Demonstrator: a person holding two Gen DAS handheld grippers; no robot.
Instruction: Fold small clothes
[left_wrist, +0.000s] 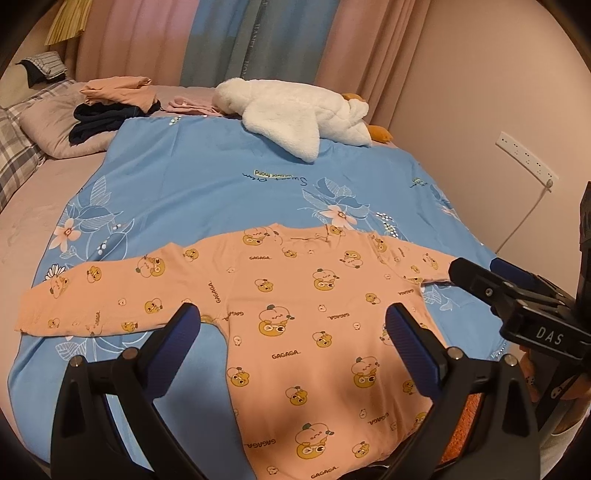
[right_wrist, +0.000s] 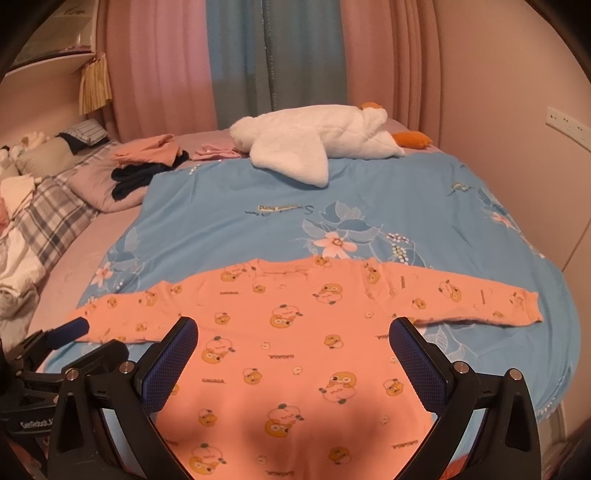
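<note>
Thin, limp peach top (left_wrist: 314, 314) lying flat mid-frame: best pinched at a sleeve cuff. Left gripper (left_wrist: 291, 328) and right gripper (right_wrist: 293, 343) gaping wide, empty.

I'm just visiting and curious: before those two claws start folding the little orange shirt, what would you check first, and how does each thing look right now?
1. Orange shirt lies flat on the blue quilt: ok.
2. Both sleeves spread out sideways: ok.
3. Left gripper open and empty: ok.
4. Right gripper open and empty: ok.
5. White plush toy and the folded clothes pile sit clear of the shirt: ok.
6. Bottom hem straight: cannot tell, it runs out of view.
</note>
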